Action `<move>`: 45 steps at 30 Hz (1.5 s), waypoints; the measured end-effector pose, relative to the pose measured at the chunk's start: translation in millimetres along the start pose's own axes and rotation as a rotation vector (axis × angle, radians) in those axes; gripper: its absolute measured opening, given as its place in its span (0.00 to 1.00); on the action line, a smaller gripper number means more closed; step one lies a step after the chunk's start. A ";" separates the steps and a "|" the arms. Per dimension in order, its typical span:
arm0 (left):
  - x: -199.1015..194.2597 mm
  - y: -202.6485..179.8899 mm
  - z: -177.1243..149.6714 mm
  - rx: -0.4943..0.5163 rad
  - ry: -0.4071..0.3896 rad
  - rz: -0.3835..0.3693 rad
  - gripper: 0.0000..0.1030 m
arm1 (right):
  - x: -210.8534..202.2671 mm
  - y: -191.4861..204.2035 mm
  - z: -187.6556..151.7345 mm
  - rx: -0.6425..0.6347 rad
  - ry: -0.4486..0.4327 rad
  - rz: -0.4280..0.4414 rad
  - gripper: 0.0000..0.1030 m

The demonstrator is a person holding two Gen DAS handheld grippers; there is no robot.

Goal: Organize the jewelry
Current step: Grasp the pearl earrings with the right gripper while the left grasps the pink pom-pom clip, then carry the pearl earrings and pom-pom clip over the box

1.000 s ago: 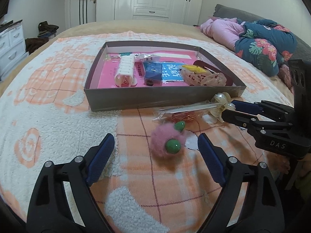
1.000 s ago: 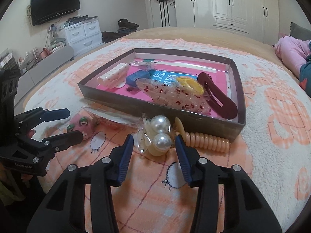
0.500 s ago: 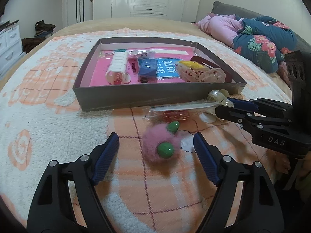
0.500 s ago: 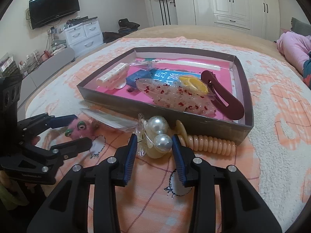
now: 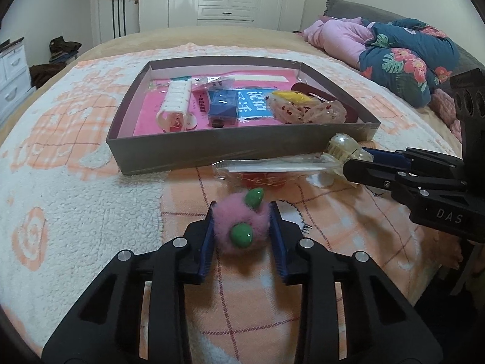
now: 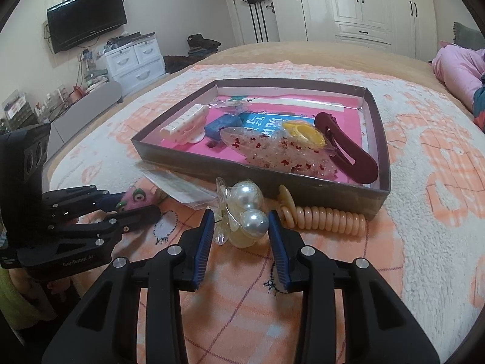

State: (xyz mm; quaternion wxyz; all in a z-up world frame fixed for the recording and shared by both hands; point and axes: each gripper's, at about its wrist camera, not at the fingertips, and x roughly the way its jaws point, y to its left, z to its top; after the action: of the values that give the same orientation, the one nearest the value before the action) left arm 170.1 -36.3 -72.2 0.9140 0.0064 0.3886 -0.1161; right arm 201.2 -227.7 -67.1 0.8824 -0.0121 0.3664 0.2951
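Left wrist view: left gripper (image 5: 242, 230) closing, blue pads touching both sides of the pink pompom clip (image 5: 241, 227), which lies on the blanket (image 5: 75, 212) just near of the grey tray (image 5: 212, 151). Judgement: squeeze gently, since fluff compresses, then lift clear of the tray's near wall before carrying it in.

Right wrist view: right gripper (image 6: 238, 227) narrow, pads against the bagged pearl clip (image 6: 242, 215), near the tray's (image 6: 303, 188) front wall, left of the coiled hair tie (image 6: 327, 217). Judgement: the bag may slip; lift it straight up.
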 end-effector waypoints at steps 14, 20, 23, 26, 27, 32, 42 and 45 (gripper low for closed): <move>-28.7 -5.1 3.5 -0.002 -0.030 -0.017 0.22 | -21.2 6.4 -4.0 -0.016 -0.029 0.025 0.34; -42.3 -7.0 13.6 0.000 -0.065 -0.012 0.22 | -33.1 0.5 0.9 0.001 -0.070 0.026 0.34; -45.0 -9.0 21.0 0.005 -0.079 -0.007 0.22 | -37.9 -2.1 4.8 0.005 -0.090 0.023 0.34; -44.4 -11.6 30.6 0.010 -0.091 -0.006 0.22 | -41.4 -5.4 9.3 0.009 -0.107 0.021 0.34; -43.8 -12.8 33.4 0.011 -0.095 -0.006 0.22 | -43.2 -7.2 10.6 0.011 -0.115 0.018 0.34; -38.0 -19.2 50.6 0.022 -0.113 -0.004 0.22 | -49.8 -16.3 17.5 0.028 -0.146 0.003 0.34; -19.1 -27.5 79.0 0.033 -0.127 -0.002 0.22 | -54.7 -41.2 31.8 0.060 -0.183 -0.052 0.34; -10.3 -28.3 86.7 0.032 -0.123 -0.002 0.23 | -51.7 -46.9 35.5 0.062 -0.183 -0.071 0.34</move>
State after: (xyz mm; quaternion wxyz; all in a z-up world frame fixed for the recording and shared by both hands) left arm 218.5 -70.5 -2.2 0.9359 0.0133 0.3297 -0.1235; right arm 219.9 -284.5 -16.5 0.9220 0.0292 0.2925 0.2522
